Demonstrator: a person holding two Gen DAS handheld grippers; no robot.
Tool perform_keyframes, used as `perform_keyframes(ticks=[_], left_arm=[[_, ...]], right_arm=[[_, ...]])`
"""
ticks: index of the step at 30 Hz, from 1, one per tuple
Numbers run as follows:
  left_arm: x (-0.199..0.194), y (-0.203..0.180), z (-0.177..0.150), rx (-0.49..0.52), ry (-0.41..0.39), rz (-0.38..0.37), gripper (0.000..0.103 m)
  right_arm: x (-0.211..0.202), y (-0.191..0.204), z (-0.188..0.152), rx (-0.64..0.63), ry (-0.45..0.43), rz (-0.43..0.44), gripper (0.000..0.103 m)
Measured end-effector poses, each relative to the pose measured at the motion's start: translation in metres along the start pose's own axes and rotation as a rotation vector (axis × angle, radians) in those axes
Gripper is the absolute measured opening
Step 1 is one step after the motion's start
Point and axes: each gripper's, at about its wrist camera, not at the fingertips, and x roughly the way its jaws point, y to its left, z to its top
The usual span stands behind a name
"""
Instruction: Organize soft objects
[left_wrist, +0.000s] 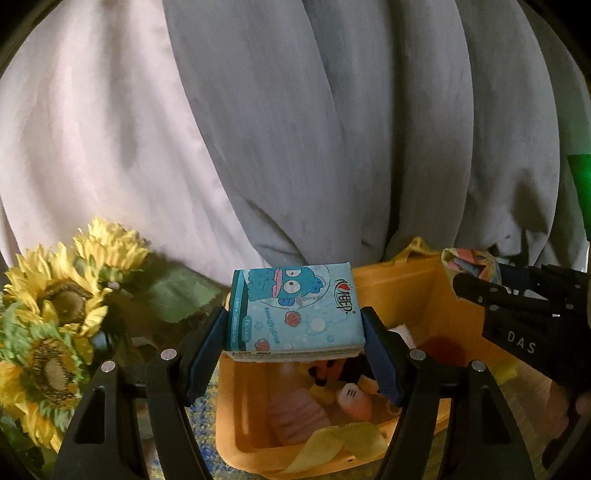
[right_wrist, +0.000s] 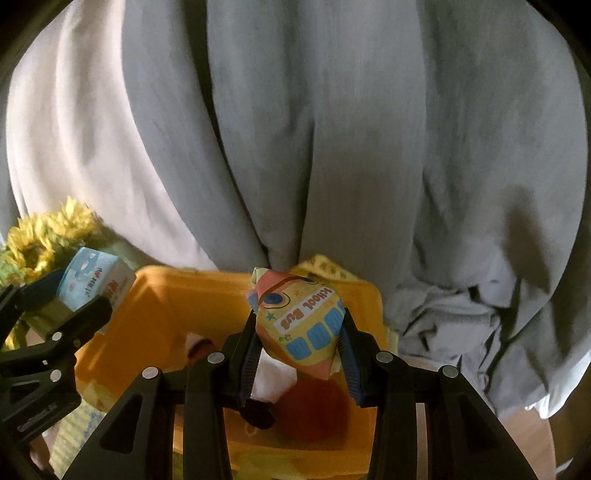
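My left gripper (left_wrist: 295, 332) is shut on a light-blue tissue pack (left_wrist: 295, 310) with a cartoon fish, held above the yellow bin (left_wrist: 399, 284). The pack also shows in the right wrist view (right_wrist: 92, 284), at the bin's left edge. My right gripper (right_wrist: 299, 336) is shut on a soft School Bus cloth toy (right_wrist: 303, 325) over the same yellow bin (right_wrist: 147, 314). The right gripper also shows in the left wrist view (left_wrist: 476, 284), at the right with the toy (left_wrist: 469, 262). Inside the bin lie a pink soft item (left_wrist: 295, 417), a plush toy (left_wrist: 351, 391) and a red round object (right_wrist: 314, 410).
Artificial sunflowers (left_wrist: 62, 302) stand left of the bin. Grey and white curtain folds (left_wrist: 295, 129) hang close behind. A yellow ribbon (left_wrist: 340, 443) drapes over the bin's near rim. A patterned cloth (left_wrist: 205, 417) covers the surface under the bin.
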Motion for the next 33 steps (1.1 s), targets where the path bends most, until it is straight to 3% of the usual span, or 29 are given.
perform_keyframes(ticks=[11, 14, 20, 23, 26, 33], left_arm=[[0.036, -0.003, -0.012, 0.039, 0.144, -0.045, 0.073], [0.039, -0.003, -0.013, 0.039, 0.16, -0.041, 0.084], [0.029, -0.005, -0.013, 0.061, 0.136, -0.007, 0.088], [0.017, -0.003, -0.011, 0.054, 0.117, 0.013, 0.088], [0.0, -0.001, -0.01, 0.037, 0.093, 0.038, 0.09], [-0.059, 0.0, -0.01, 0.0, -0.006, 0.097, 0.099]], right_arm=[[0.036, 0.001, -0.007, -0.034, 0.133, -0.014, 0.04], [0.041, 0.001, -0.008, -0.036, 0.154, -0.008, 0.041], [0.039, 0.001, -0.01, -0.036, 0.161, -0.019, 0.059], [0.032, -0.001, -0.01, -0.017, 0.157, -0.018, 0.061], [0.018, -0.002, -0.012, -0.003, 0.133, -0.024, 0.063], [-0.042, 0.001, -0.014, 0.007, 0.016, -0.068, 0.079]])
